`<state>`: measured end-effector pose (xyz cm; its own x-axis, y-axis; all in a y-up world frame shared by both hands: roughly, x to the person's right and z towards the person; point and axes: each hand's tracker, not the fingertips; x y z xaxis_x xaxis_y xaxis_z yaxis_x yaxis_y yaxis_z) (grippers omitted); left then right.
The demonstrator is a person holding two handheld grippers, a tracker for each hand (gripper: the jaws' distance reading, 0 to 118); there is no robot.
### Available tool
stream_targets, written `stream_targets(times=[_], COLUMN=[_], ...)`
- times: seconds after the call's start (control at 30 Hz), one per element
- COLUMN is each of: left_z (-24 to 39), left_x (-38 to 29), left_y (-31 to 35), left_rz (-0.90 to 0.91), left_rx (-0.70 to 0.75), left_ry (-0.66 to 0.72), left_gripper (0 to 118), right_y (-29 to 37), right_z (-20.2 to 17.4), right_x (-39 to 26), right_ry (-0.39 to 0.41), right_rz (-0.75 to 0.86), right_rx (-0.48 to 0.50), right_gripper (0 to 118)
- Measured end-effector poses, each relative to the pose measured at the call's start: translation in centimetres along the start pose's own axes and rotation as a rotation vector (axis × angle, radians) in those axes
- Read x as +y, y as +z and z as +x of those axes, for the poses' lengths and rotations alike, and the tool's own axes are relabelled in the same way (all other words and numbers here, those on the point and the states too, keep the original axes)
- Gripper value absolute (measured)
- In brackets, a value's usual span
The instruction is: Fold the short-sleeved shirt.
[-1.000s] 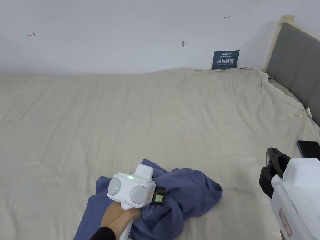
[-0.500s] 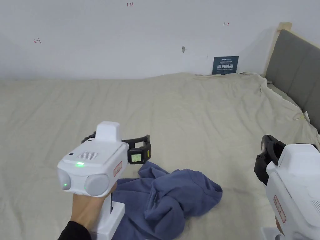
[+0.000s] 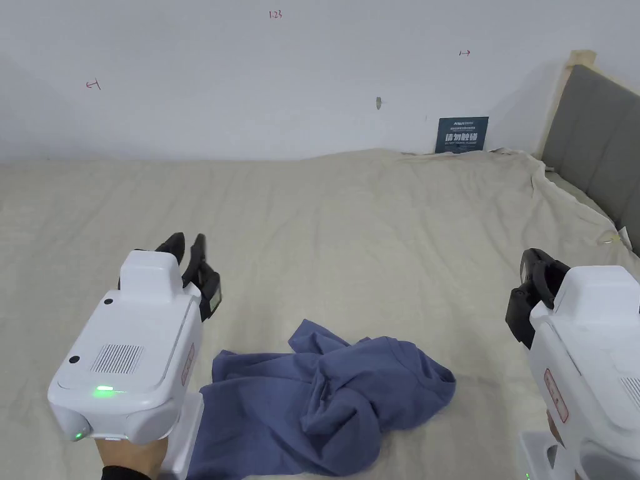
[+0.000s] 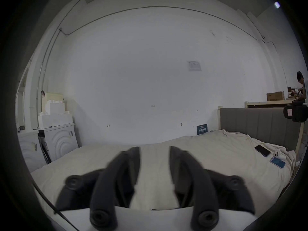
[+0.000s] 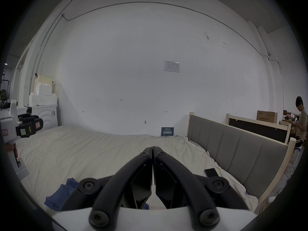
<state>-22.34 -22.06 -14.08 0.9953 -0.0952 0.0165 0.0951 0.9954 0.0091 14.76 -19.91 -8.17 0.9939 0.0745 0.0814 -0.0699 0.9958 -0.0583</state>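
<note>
Overhead, both held level above the crumpled shirt (image 3: 325, 394) — left gripper (image 3: 187, 245) spread, right gripper (image 5: 152, 148) pressed together.

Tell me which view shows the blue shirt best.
The head view: the blue shirt lies crumpled on the bed, almost wholly visible. The right gripper view catches a corner behind its jaws.

shirt (image 3: 325, 400) lower edge cut off
</note>
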Motion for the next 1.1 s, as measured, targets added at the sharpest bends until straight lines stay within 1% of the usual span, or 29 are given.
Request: stream_targets(times=[0.03, 0.2, 0.33, 0.57, 0.6, 0.67, 0.8, 0.83, 0.93, 1.1], left_z=[-0.2, -1.6, -2.0, -2.5, -2.5, -2.8, -3.2, -3.3, -3.7, -4.0], left_x=[-0.2, -1.3, -1.5, -1.7, -1.7, -2.3, -4.9, -5.6, -8.8, -14.0], left_y=[0.1, 0.0, 0.2, 0.1, 0.0, -0.6, -1.6, -1.7, -1.9, -1.6], left_rz=[-0.008, -0.092, -0.093, -0.126, -0.156, -0.285, -0.493, -0.523, -0.702, -0.895], left_rx=[0.011, -0.006, 0.026, 0.032, 0.029, -0.003, -0.008, -0.009, -0.026, -0.064], left_ry=[0.013, 0.048, 0.048, 0.026, 0.027, 0.036, 0.055, 0.069, 0.137, 0.236], left_gripper=[0, 0, 0, 0, 0, 0, 0, 0, 0, 0], right_y=[0.0, 0.1, 0.2, 0.1, 0.1, 0.0, -0.2, -0.3, -0.5, -0.8], right_z=[-0.1, -0.7, -1.0, -1.2, -1.2, -1.2, -1.4, -1.4, -1.6, -1.7], right_x=[0.0, 0.0, 0.0, 0.0, -0.1, -0.3, -0.7, -0.8, -1.2, -2.0], right_ry=[0.001, 0.000, 0.003, 0.004, 0.004, 0.000, 0.002, 0.002, 0.003, -0.004], right_rz=[0.001, 0.001, 0.002, 0.000, -0.001, -0.006, -0.018, -0.021, -0.033, -0.053], right_rx=[0.003, 0.014, 0.021, 0.023, 0.023, 0.026, 0.033, 0.034, 0.036, 0.041], right_gripper=[0, 0, 0, 0, 0, 0, 0, 0, 0, 0])
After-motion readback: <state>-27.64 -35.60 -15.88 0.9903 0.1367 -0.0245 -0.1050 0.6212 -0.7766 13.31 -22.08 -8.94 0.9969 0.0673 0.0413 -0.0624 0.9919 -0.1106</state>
